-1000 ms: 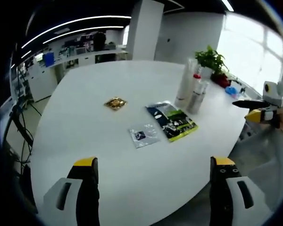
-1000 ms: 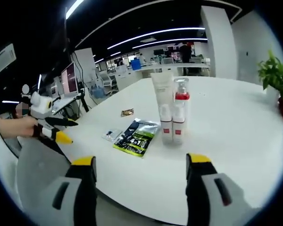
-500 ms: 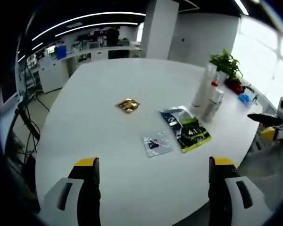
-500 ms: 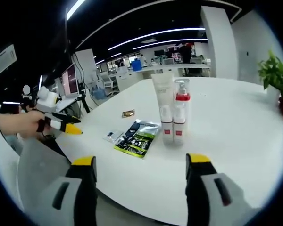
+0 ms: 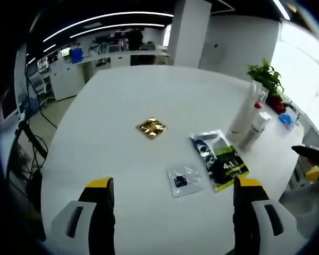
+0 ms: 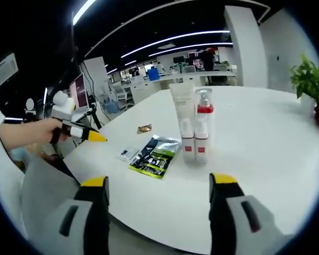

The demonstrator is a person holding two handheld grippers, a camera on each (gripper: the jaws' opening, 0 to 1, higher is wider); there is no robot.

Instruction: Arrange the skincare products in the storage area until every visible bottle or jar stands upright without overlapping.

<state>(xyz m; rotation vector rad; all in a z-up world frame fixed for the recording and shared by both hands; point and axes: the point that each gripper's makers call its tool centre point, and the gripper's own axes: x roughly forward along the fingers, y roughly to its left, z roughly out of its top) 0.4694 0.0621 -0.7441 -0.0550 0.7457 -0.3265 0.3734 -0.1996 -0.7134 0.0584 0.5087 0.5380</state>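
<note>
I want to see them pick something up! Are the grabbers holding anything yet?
No, nothing is held. The left gripper and right gripper both stand open over the table, away from the bottles.

The counter (image 5: 122, 106) lies broad and bare around a small cluster of things. In the left gripper view a gold packet (image 5: 151, 127) sits alone mid-counter, with open surface on all sides. Nearer the edge, a clear sachet (image 5: 184, 180) and a dark green pouch (image 5: 219, 159) lie flat, just beside each other (low enough to pass over). The upright bottles (image 6: 195, 133) stand packed together, touching, with the white tube (image 6: 182, 103) behind them; bare counter opens to their right in the right gripper view.
</note>
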